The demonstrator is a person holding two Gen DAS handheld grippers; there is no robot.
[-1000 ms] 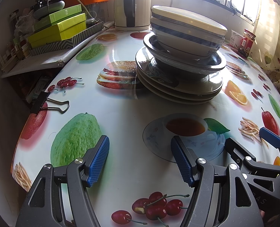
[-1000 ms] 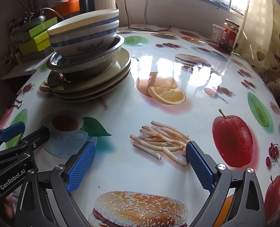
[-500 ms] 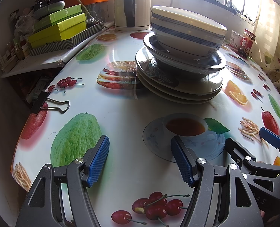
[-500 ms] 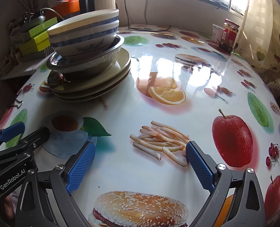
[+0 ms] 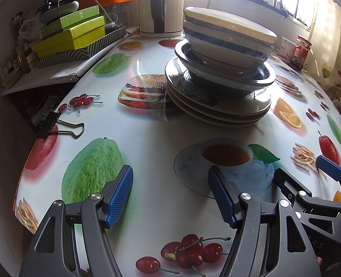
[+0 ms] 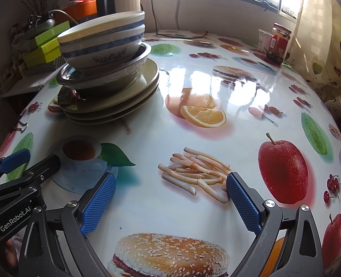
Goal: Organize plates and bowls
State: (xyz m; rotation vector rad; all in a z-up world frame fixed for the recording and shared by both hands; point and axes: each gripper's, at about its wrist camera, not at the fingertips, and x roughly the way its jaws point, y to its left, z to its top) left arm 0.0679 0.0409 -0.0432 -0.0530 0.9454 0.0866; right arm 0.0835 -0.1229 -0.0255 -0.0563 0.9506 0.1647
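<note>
Though stacked, dishes [image 5: 219, 73] beyond left hand-held gripper [image 5: 170, 196].

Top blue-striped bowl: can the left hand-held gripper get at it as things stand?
Probably yes. The left hand-held gripper is open and empty, and only bare tablecloth lies between it and the stack. The top blue-striped bowl sits uncovered, rim exposed.

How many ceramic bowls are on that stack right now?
2: the top ceramic bowl is nested in the lower ceramic bowl, which sits in the metal bowl atop the plates. More might be hidden inside.
</note>
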